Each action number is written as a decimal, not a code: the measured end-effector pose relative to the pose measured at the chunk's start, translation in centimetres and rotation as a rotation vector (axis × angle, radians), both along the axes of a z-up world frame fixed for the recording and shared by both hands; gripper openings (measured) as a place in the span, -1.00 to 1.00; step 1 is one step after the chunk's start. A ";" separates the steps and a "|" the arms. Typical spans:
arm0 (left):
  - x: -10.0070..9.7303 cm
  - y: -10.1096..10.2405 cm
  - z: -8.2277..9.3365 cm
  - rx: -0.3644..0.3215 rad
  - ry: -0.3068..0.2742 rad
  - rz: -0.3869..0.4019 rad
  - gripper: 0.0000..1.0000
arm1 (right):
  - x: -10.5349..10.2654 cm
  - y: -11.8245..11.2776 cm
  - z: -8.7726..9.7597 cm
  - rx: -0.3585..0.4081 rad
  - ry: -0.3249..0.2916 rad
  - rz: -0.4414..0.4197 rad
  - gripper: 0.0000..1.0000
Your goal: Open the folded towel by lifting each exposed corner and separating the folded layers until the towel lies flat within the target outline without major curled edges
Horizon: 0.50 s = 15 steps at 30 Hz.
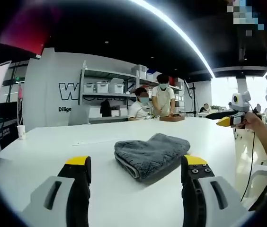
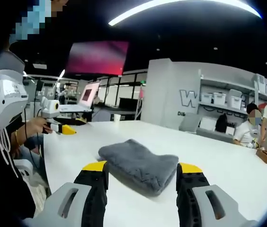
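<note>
Folded grey towel (image 1: 148,153) on the white surface (image 1: 53,146), seen along both pairs of my jaws. In the left gripper view the towel lay just ahead of the left gripper (image 1: 136,172), between the lines of the two yellow-tipped jaws and shifted toward the right-hand one; its rounded fold faced me at the near left, and the looser layered edges ran away to the far right. In the right gripper view it lay just ahead of the right gripper (image 2: 142,171), with a thick folded corner nearest the gap. Both pairs of jaws stood apart and held nothing, neither touching the cloth. The towel's long axis ran obliquely across each view. I judged the two grippers about equally near, approaching from opposite sides. The step in hand, as I judged it, was the first approach to an exposed corner; the towel was not yet opened. No target outline could be made out on the surface.
</note>
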<state>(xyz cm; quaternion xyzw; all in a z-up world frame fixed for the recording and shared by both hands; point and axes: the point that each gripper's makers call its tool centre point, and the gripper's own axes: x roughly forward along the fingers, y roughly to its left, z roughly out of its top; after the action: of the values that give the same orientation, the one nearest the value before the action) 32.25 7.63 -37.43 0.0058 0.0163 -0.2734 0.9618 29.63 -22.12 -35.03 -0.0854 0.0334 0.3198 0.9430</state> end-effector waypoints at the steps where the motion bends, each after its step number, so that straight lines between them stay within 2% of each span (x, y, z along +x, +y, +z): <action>1: 0.1 0.0 0.1 0.001 -0.003 -0.001 0.53 | 0.1 -0.1 -0.1 -0.001 0.005 -0.003 0.10; 7: 0.7 -0.4 0.7 0.018 -0.019 -0.017 0.53 | 0.6 -0.2 -0.4 0.009 0.009 -0.010 0.07; 12: 1.6 -1.2 0.5 0.028 -0.015 -0.026 0.52 | 1.0 -0.6 -0.7 0.016 0.020 -0.033 -0.02; 15: 2.0 -1.7 0.3 -0.004 -0.005 -0.051 0.48 | 1.3 -0.8 -0.8 0.016 0.025 -0.044 -0.03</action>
<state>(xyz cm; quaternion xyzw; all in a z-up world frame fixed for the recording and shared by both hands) 34.21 5.89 -37.08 0.0048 0.0133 -0.2979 0.9545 30.97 -22.92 -35.83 -0.0729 0.0442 0.3003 0.9500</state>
